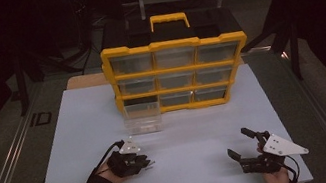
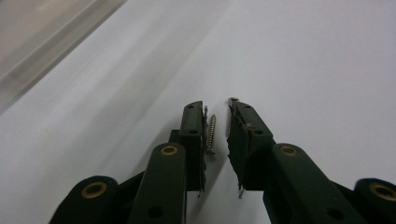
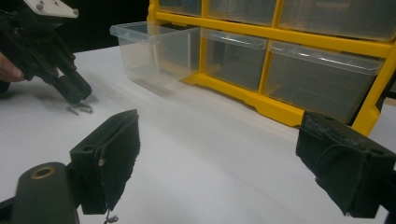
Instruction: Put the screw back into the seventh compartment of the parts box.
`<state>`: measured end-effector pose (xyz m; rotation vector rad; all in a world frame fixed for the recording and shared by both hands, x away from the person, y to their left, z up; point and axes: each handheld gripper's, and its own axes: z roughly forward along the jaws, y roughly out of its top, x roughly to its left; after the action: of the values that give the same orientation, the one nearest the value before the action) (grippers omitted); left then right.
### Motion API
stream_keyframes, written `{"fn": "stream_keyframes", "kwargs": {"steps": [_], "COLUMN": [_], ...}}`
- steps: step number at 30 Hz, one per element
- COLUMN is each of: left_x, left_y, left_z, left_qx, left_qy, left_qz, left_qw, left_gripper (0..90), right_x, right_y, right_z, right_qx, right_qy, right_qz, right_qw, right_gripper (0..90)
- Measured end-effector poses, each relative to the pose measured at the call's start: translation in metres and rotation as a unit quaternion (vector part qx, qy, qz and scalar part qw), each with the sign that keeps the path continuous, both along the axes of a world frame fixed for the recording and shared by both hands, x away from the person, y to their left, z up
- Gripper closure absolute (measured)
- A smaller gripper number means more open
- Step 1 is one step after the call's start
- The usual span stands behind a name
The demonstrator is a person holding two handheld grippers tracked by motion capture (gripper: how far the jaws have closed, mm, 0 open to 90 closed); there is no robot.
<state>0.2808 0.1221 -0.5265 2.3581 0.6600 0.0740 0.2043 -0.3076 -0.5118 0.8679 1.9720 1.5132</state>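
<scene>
Closing on the screw (image 2: 211, 135), your left gripper (image 2: 218, 116) hasn't pinched it yet; centre it low in frame. Right gripper (image 3: 224, 163) rests released.

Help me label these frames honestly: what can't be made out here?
- Whether the left gripper pinches the screw: in its own view the screw lies against one jaw, with a gap to the other.
- How many screws lie there: small and blurred in the right gripper view and the high view.
- Contents of the organizer: its bins are dim and hazy.
- The pulled-out bin: cut off at the corner of the left gripper view.
</scene>
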Motion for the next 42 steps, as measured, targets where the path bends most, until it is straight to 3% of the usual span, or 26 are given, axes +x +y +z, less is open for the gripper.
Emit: {"fn": "stream_keyframes", "kwargs": {"steps": [12,26,28,30,32,42], "left_x": [0.003,0.002,0.001,-0.001,-0.001,-0.007], "left_y": [-0.004,-0.006,-0.004,-0.003,-0.001,0.000], "left_z": [-0.005,-0.001,0.002,0.007,0.013,0.047], "left_qx": [0.011,0.029,0.022,0.018,0.007,-0.019], "left_qy": [0.004,-0.003,-0.007,-0.025,-0.023,-0.060], "left_qz": [-0.004,0.003,0.006,0.012,0.016,0.027], "left_qw": [0.9999,0.9996,0.9997,0.9995,0.9996,0.9976], "left_gripper": [79.6,86.8,86.8,86.9,86.8,86.8], "right_x": [0.000,0.000,0.001,0.001,0.001,0.001], "right_y": [-0.001,-0.001,-0.001,-0.001,-0.001,-0.001], "right_z": [0.000,0.000,0.000,0.000,0.000,0.000], "right_qx": [0.002,0.001,0.001,0.000,0.000,-0.001], "right_qy": [0.001,0.001,0.002,0.001,0.002,0.002], "right_qz": [0.001,0.000,-0.001,0.000,0.000,-0.001], "right_qw": [1.0000,1.0000,1.0000,1.0000,1.0000,1.0000], "right_gripper": [13.5,13.5,13.5,13.5,13.5,13.6]}}
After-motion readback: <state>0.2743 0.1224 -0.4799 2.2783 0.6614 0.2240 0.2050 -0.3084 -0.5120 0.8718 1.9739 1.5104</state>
